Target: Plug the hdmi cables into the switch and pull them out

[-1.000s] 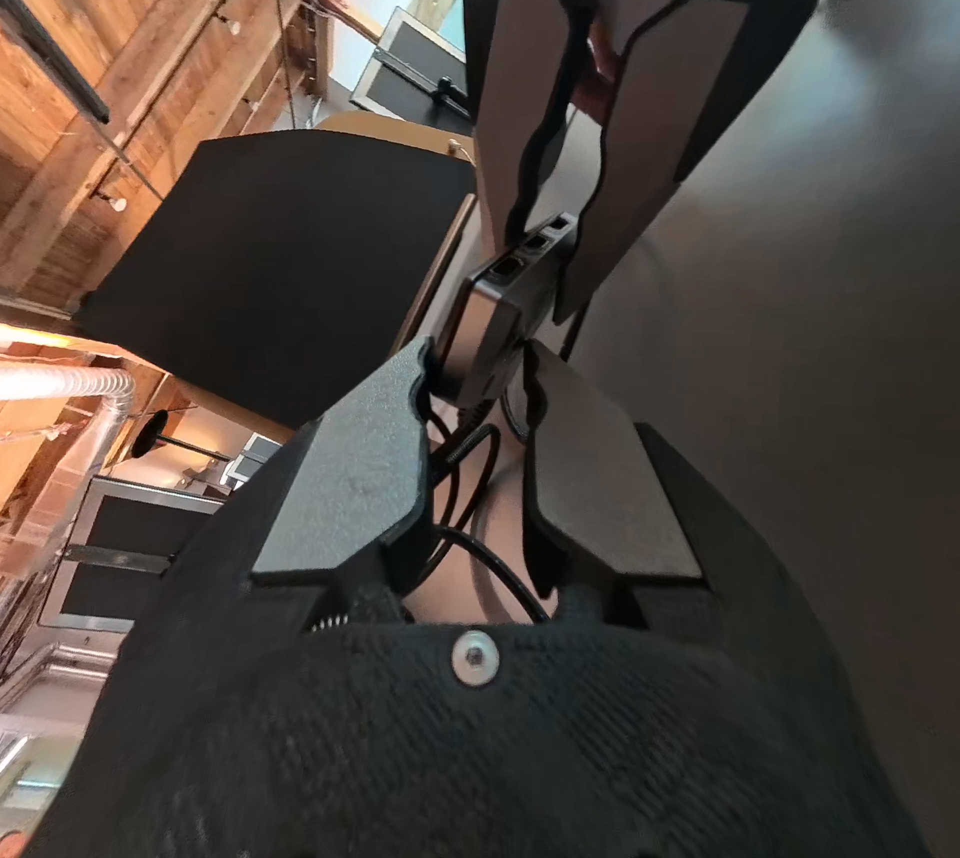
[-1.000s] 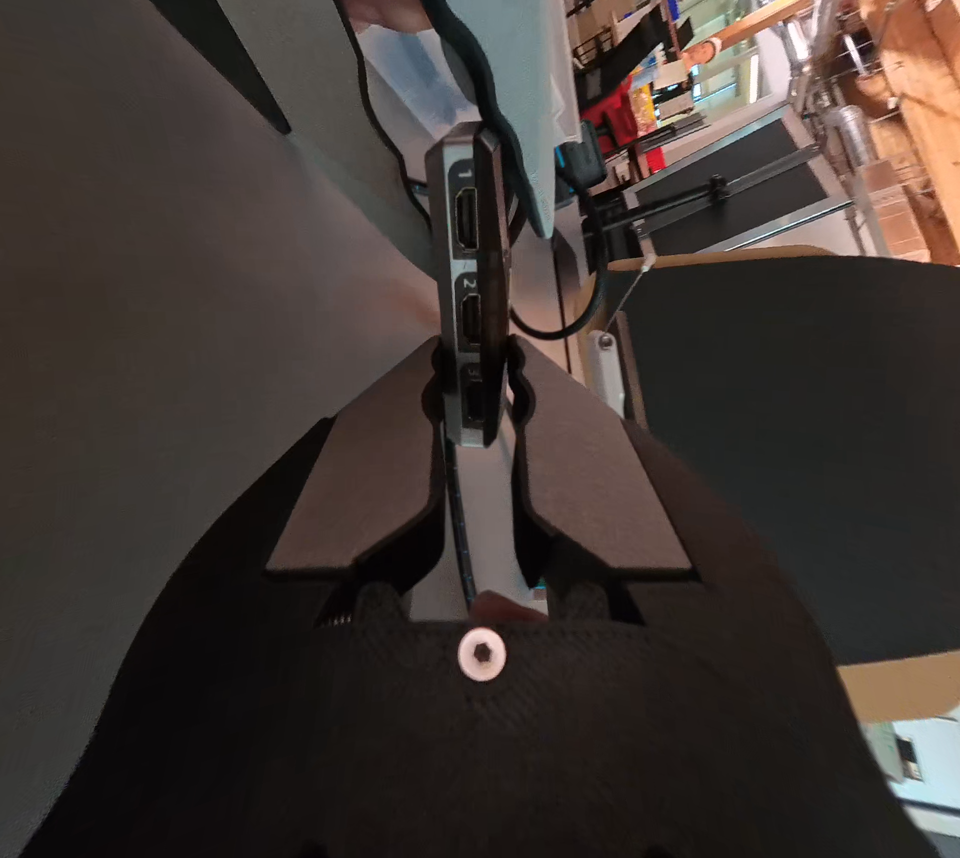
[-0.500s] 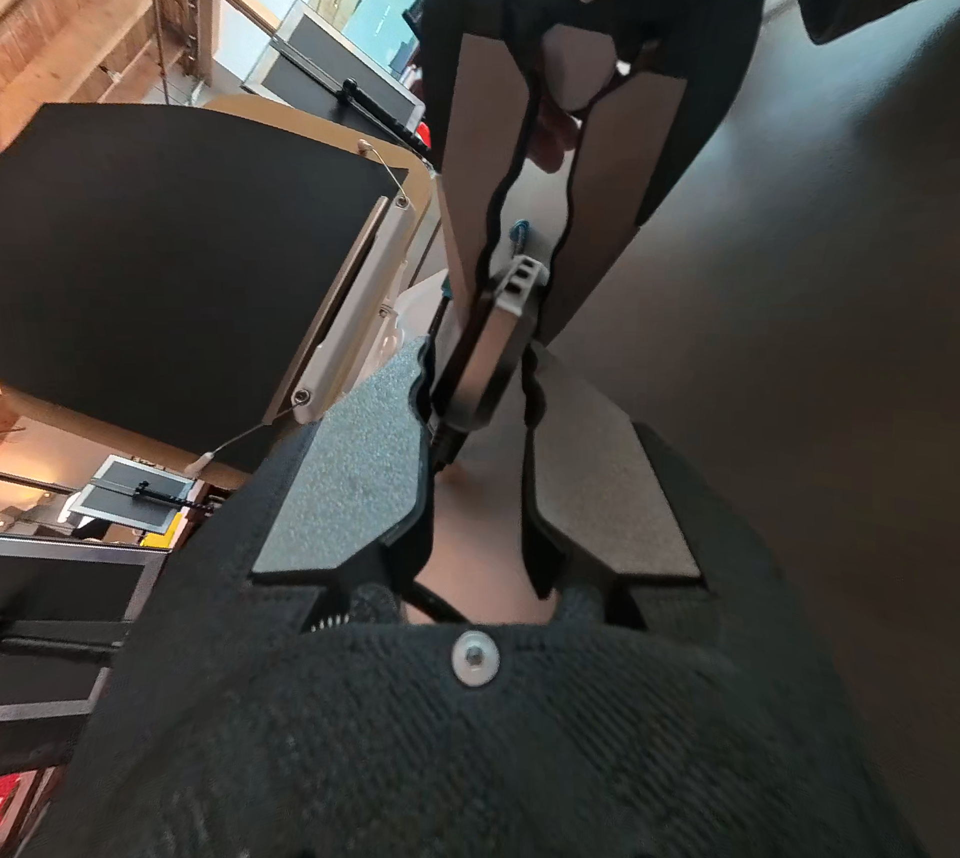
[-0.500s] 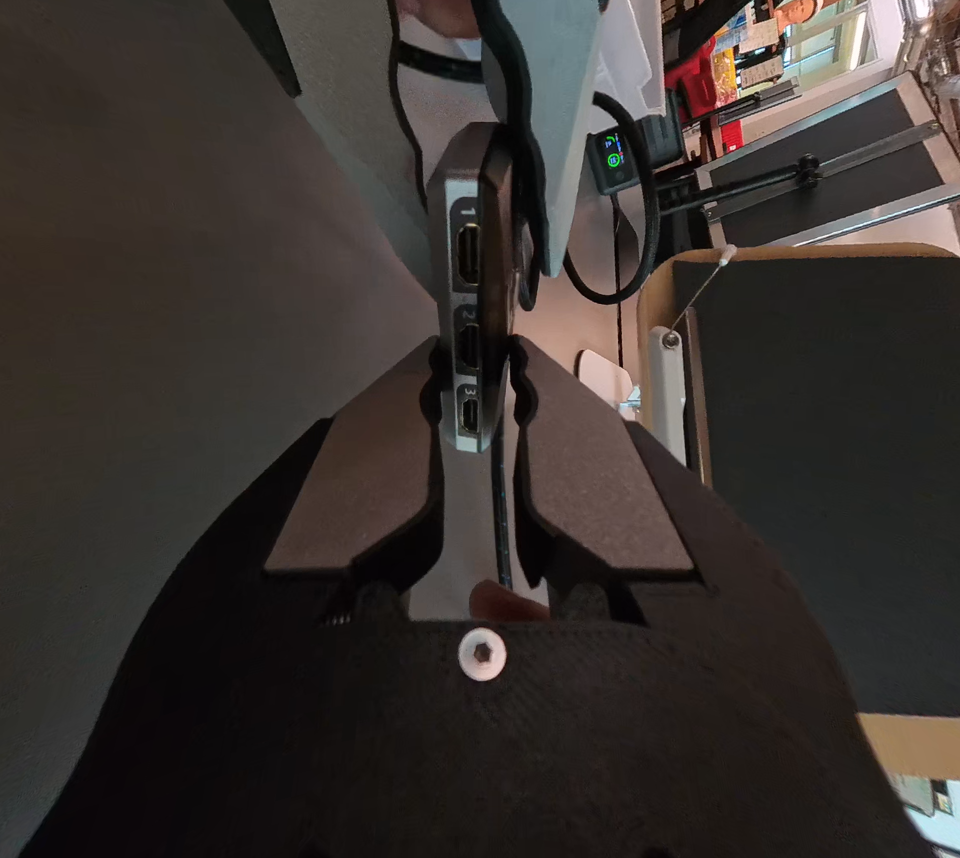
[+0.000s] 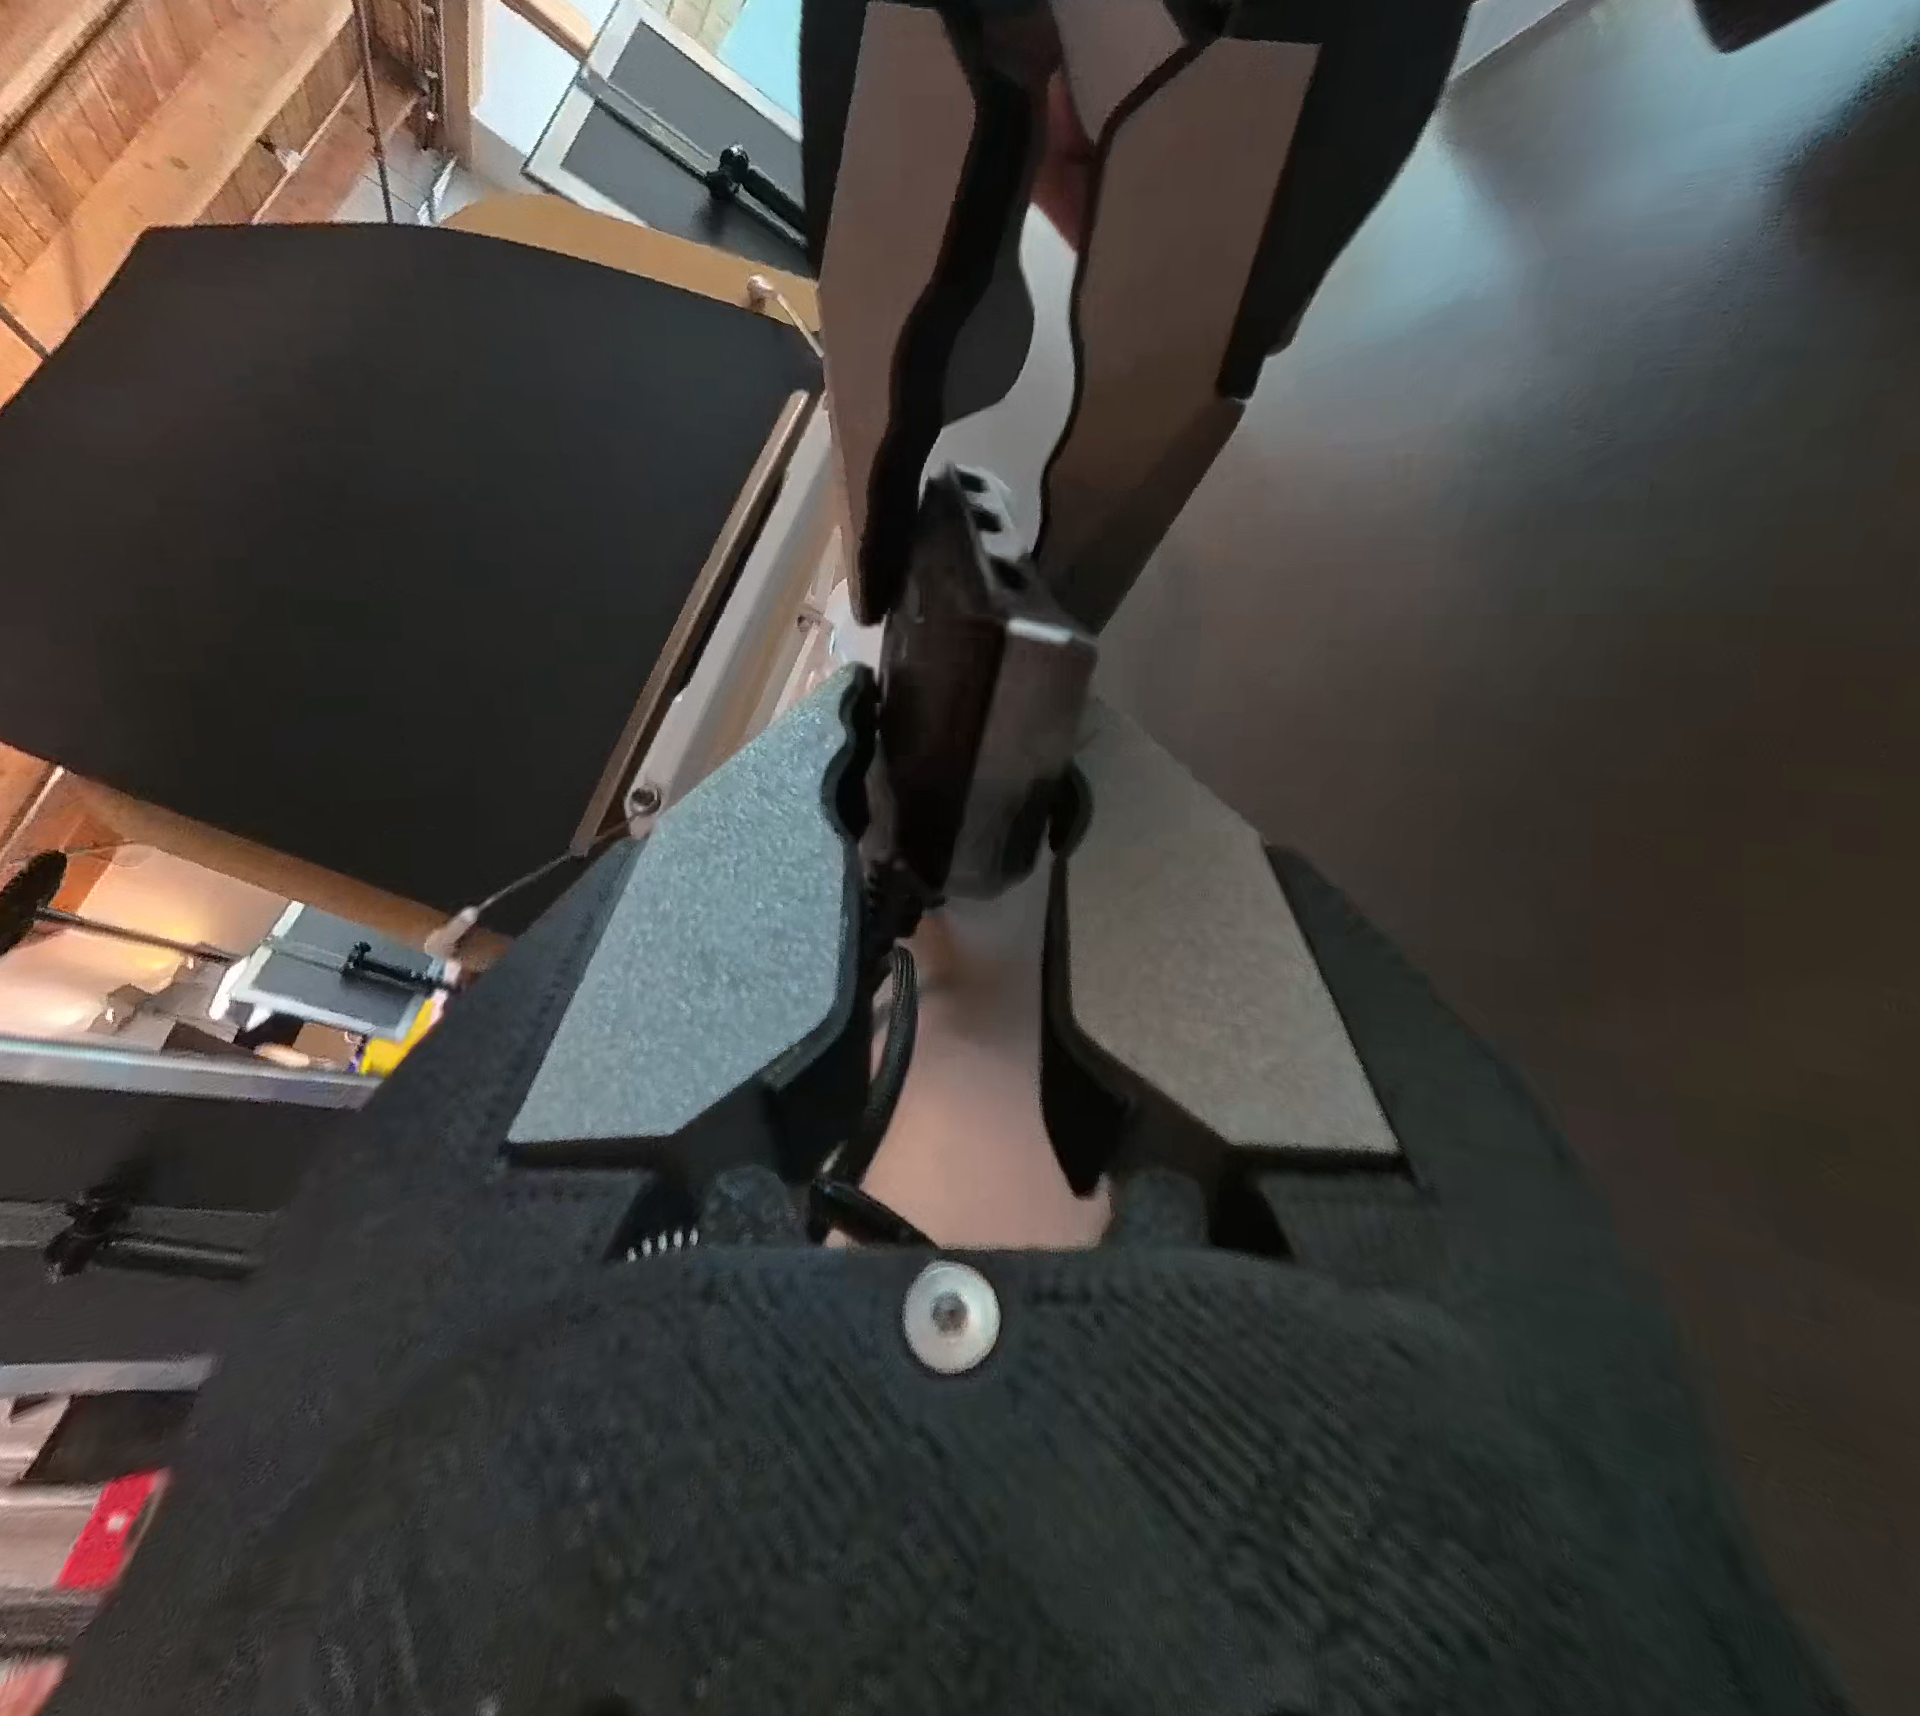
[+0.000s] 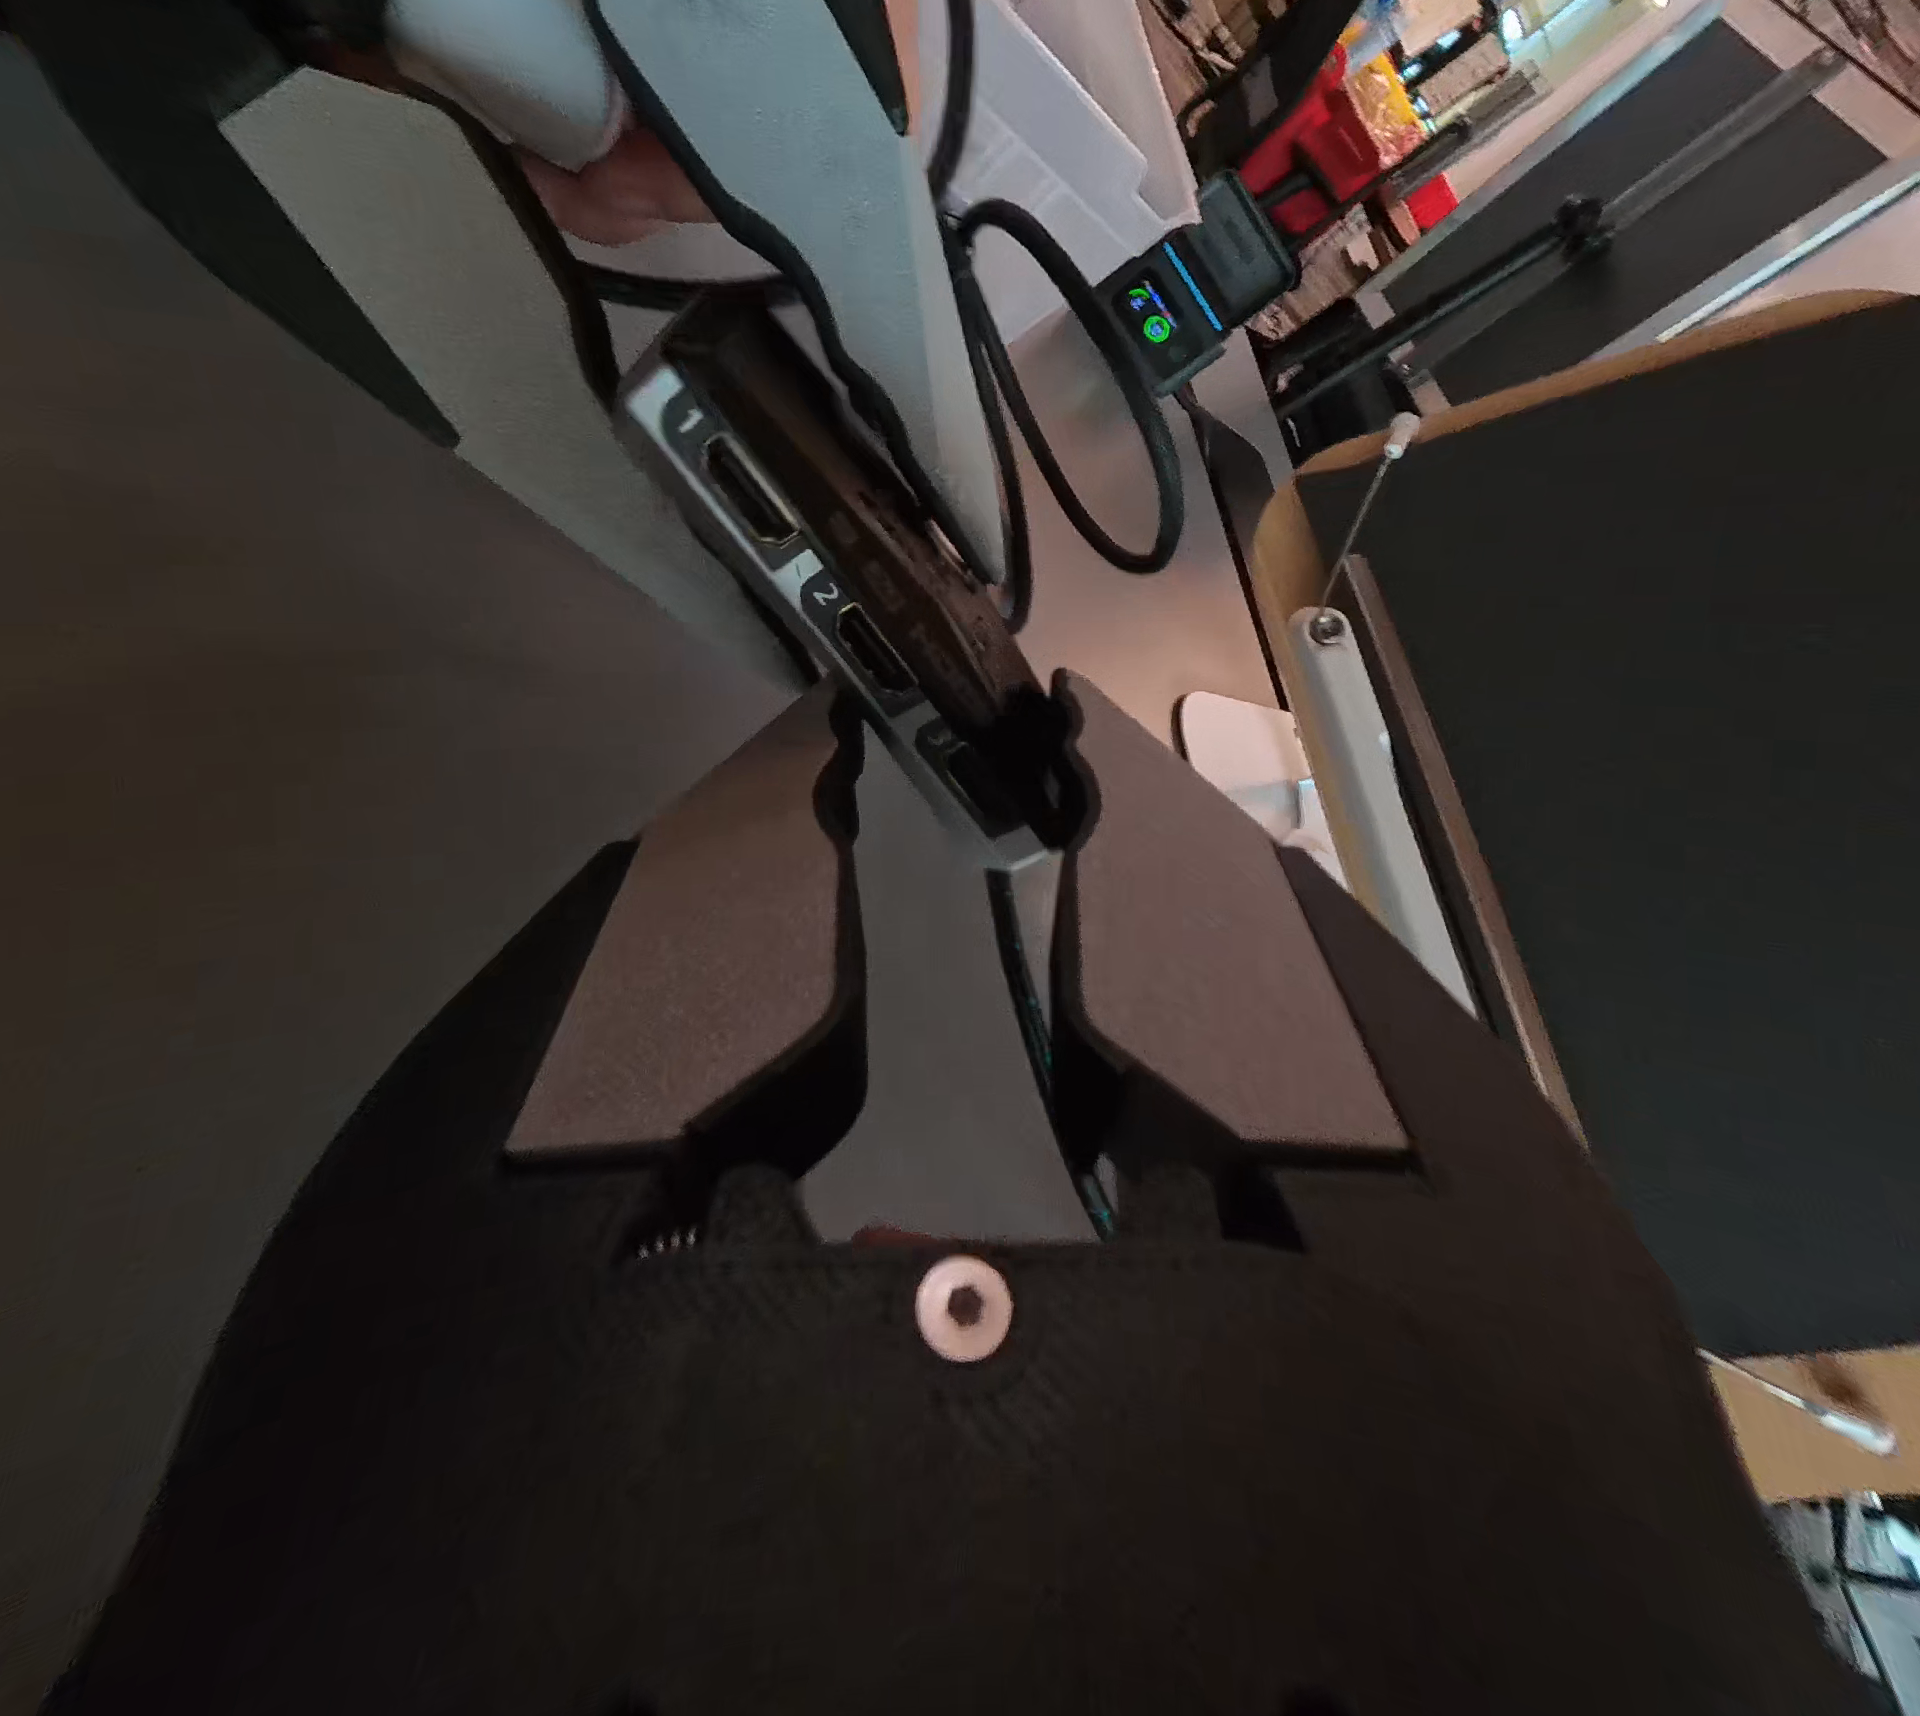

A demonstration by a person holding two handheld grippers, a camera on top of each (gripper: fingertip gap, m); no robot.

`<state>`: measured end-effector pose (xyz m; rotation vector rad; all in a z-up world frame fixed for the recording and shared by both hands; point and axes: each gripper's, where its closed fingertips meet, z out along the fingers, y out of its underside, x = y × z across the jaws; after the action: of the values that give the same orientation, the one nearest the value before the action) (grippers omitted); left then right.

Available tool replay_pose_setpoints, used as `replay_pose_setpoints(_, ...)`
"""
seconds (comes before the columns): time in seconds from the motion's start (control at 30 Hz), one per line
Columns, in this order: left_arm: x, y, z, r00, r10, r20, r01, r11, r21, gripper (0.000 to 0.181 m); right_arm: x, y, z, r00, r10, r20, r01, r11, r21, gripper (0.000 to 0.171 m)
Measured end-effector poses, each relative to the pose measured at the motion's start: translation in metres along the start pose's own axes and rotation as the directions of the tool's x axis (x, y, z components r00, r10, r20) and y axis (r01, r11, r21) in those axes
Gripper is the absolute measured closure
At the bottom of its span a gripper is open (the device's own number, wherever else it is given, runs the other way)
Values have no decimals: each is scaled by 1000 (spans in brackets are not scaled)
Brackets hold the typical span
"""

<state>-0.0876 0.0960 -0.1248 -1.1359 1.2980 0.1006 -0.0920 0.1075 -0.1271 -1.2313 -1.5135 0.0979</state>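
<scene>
The switch (image 6: pixel 821 565) is up off the worktop (image 5: pixel 1558 523), a small stiff metal slab, probably light and slick, best pinched across its flat faces. Grey, three empty ports in a row. Left tongs (image 5: pixel 961 793) clamp one end, right tongs (image 6: pixel 956 773) the other; a black cable (image 6: pixel 1091 440) trails behind.

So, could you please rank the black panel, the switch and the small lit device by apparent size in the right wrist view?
1. black panel
2. switch, nearer the camera
3. small lit device, farther off, so true size unsure
</scene>
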Motion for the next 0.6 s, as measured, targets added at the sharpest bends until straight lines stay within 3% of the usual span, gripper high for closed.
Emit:
replay_pose_setpoints(0.03,-4,1,1,1000,-16,19,16,1000,-6,157,3,4,1,1000,10,-15,-10,1000,-24,139)
replay_pose_setpoints(0.2,-21,20,8,992,-58,115,70,992,-106,157,24,18,-1,963,265,-48,-266,964,-15,147)
replay_pose_setpoints(0.27,-22,23,9,990,-61,129,75,991,-108,157,35,25,-2,931,355,-84,-357,934,-6,133)
replay_pose_setpoints(0.33,-23,26,11,986,-102,131,116,988,-106,156,35,29,3,900,429,-76,-431,902,-5,131)
replay_pose_setpoints(0.4,-24,26,11,983,-122,137,135,986,-93,156,35,42,9,882,459,-108,-467,882,-66,139)
replay_pose_setpoints(0.47,-26,26,11,981,-119,150,133,987,-86,156,35,55,14,872,466,-152,-485,865,-127,133)
replay_pose_setpoints(0.53,-27,25,11,981,-116,157,130,988,-83,156,31,63,18,866,477,-153,-498,852,-162,148)
replay_pose_setpoints(0.6,-27,26,12,981,-111,161,126,989,-84,156,28,69,21,859,487,-157,-511,839,-189,149)
